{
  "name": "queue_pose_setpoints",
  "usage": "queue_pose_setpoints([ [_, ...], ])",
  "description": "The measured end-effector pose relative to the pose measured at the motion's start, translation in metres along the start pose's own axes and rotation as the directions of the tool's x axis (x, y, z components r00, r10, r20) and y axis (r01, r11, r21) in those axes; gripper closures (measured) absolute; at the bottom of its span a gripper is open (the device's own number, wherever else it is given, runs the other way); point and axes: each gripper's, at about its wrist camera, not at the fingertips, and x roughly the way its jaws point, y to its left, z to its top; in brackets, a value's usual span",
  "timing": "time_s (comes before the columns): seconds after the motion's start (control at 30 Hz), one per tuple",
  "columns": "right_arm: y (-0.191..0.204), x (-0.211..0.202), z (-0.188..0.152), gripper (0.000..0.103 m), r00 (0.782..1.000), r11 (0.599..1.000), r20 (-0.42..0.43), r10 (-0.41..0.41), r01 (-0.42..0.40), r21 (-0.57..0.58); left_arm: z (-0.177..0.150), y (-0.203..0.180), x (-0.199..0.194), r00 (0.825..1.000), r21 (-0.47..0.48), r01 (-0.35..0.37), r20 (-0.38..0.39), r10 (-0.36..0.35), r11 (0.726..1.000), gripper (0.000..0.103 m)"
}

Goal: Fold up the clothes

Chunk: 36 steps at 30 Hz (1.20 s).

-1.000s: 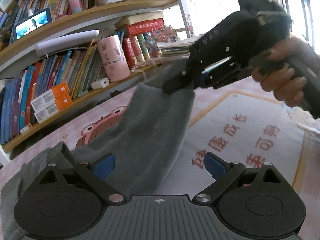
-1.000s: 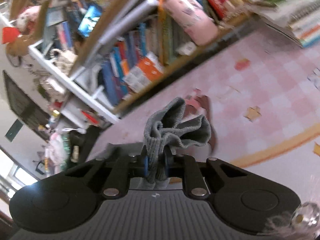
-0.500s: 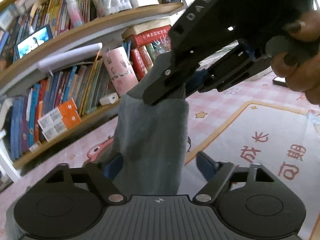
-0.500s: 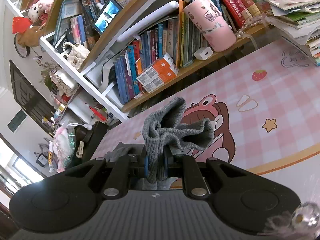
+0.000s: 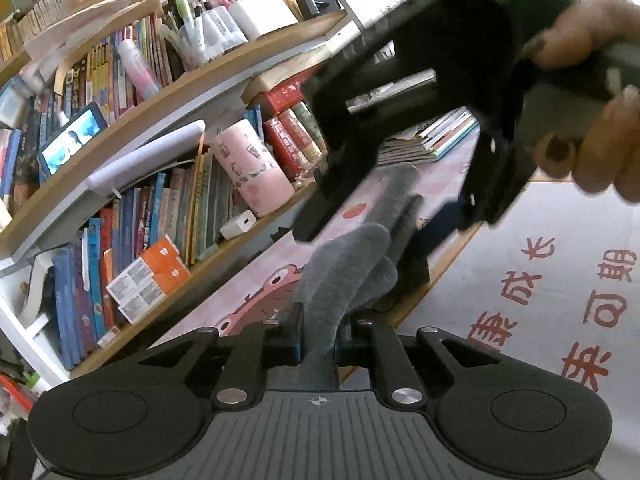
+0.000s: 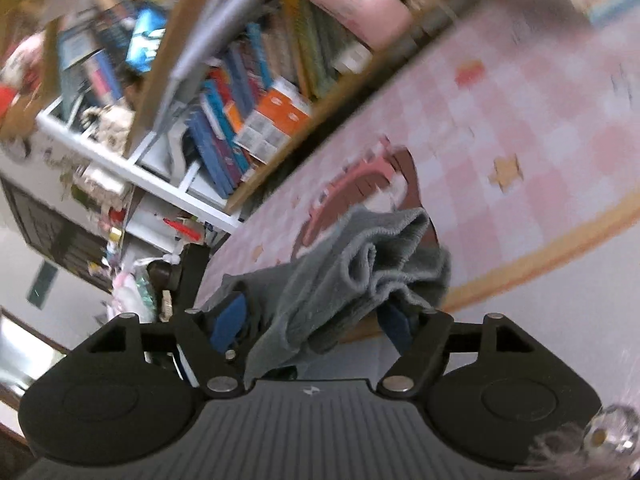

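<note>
Grey knit, the garment [image 5: 348, 268] rises from your left hand-held gripper [image 5: 318, 346], whose jaws have just been closing and now pinch it tight; from there its long axis runs up towards 1 o'clock, the bunched folds ending under your right hand-held gripper [image 5: 384, 216]. In the left wrist view that right tool is a dark blurred mass at 1 o'clock, your hand [image 5: 592, 120] wrapped round its handle and cut off by the frame edge. The right wrist view is smeared by motion, so the bookshelf [image 6: 224, 92] and the pink checked mat on the desk [image 6: 500, 112] are hard to read. There your right hand-held gripper [image 6: 316, 320] has just been opening: the blue pads [image 6: 228, 320] stand wide apart with the garment [image 6: 360, 268] lying loosely between them, its ribbed hem pointing to 1 o'clock, and its lower end is hidden behind the tool body. Whether cloth still brushes the right-hand pad, you cannot tell.
</note>
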Motion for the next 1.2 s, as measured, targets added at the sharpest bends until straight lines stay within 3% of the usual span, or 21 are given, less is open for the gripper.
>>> queue_pose_setpoints([
  [0.2, -0.022, 0.012, 0.0, 0.032, 0.999, 0.99, -0.02, 0.032, -0.029, 0.136, -0.003, -0.002, -0.007, 1.0, -0.002, 0.017, 0.004, -0.017, 1.0, 0.091],
  [0.27, -0.019, 0.012, 0.001, 0.047, 0.999, 0.991, -0.013, 0.036, -0.034, 0.133, -0.003, -0.004, -0.008, 1.0, -0.001, 0.031, 0.006, -0.031, 1.0, 0.091],
  [0.3, -0.017, 0.011, 0.001, 0.061, 0.999, 0.992, -0.007, 0.034, -0.032, 0.125, -0.003, -0.005, -0.009, 0.999, -0.003, 0.04, 0.009, -0.04, 0.999, 0.091],
  [0.33, -0.014, 0.011, 0.001, 0.069, 1.0, 0.993, 0.0, 0.031, -0.031, 0.118, -0.003, -0.005, -0.011, 0.999, -0.006, 0.049, 0.014, -0.049, 0.999, 0.091],
  [0.4, -0.009, 0.007, 0.002, 0.077, 0.999, 0.995, 0.025, 0.035, -0.037, 0.095, -0.002, -0.003, -0.015, 0.998, -0.024, 0.06, 0.031, -0.059, 0.998, 0.092],
  [0.7, 0.045, -0.014, -0.004, 0.08, 0.994, 0.996, 0.106, 0.032, -0.023, -0.081, 0.004, 0.024, -0.039, 0.99, -0.157, 0.097, 0.115, -0.08, 0.983, 0.092],
  [0.8, 0.068, -0.013, -0.006, 0.08, 0.993, 0.991, 0.113, 0.041, -0.026, -0.131, 0.002, 0.045, -0.049, 0.986, -0.248, 0.121, 0.146, -0.086, 0.961, 0.091],
  [1.0, 0.125, 0.004, -0.017, 0.08, 0.993, 0.965, 0.106, 0.057, -0.027, -0.26, -0.02, 0.096, -0.071, 0.977, -0.457, 0.175, 0.189, -0.097, 0.872, 0.091],
  [1.2, 0.174, 0.042, -0.034, 0.08, 0.997, 0.929, 0.059, 0.057, -0.031, -0.37, -0.055, 0.131, -0.092, 0.979, -0.569, 0.158, 0.196, -0.054, 0.807, 0.089],
])
